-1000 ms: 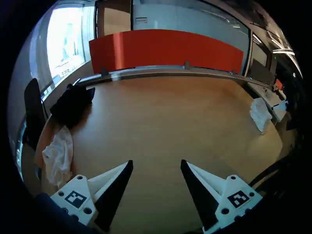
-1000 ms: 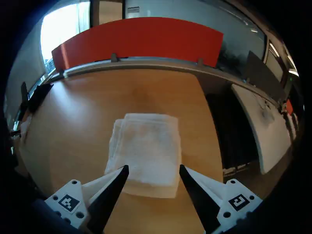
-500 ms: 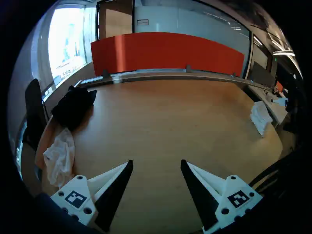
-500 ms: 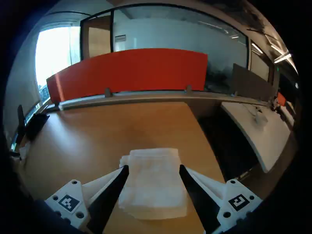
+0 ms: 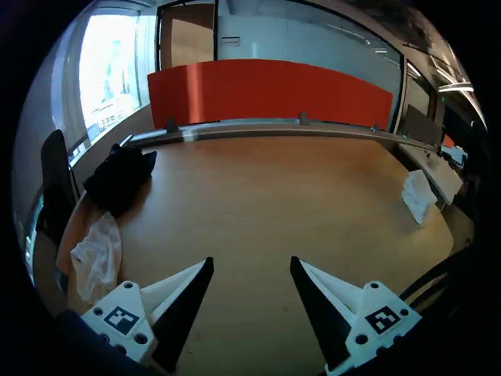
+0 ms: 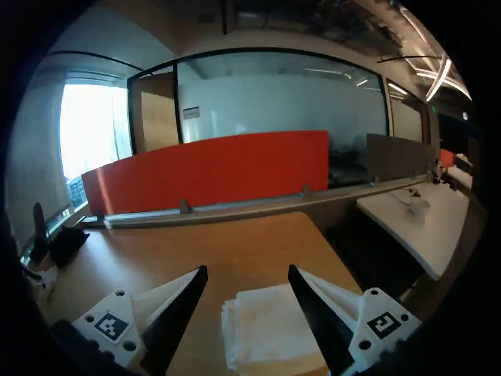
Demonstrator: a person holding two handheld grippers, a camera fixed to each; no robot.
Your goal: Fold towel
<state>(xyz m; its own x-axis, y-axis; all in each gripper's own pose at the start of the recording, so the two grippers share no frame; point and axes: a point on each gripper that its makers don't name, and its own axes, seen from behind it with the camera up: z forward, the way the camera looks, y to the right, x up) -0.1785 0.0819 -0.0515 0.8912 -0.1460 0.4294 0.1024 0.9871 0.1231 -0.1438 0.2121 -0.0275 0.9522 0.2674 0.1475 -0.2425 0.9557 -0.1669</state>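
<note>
Towel work next looks to lie on your left: the crumpled towel (image 5: 94,257) sits at the near left edge of the table (image 5: 263,188), just nearer than the black cloth (image 5: 119,178), its long axis running near to far. Your left gripper (image 5: 250,260) hangs wide and empty over bare wood, right of that heap, so it is the nearer hand. The folded towel (image 5: 418,195) rests at the table's right edge; your right gripper (image 6: 247,269) stands wide over it, gripping nothing.
</note>
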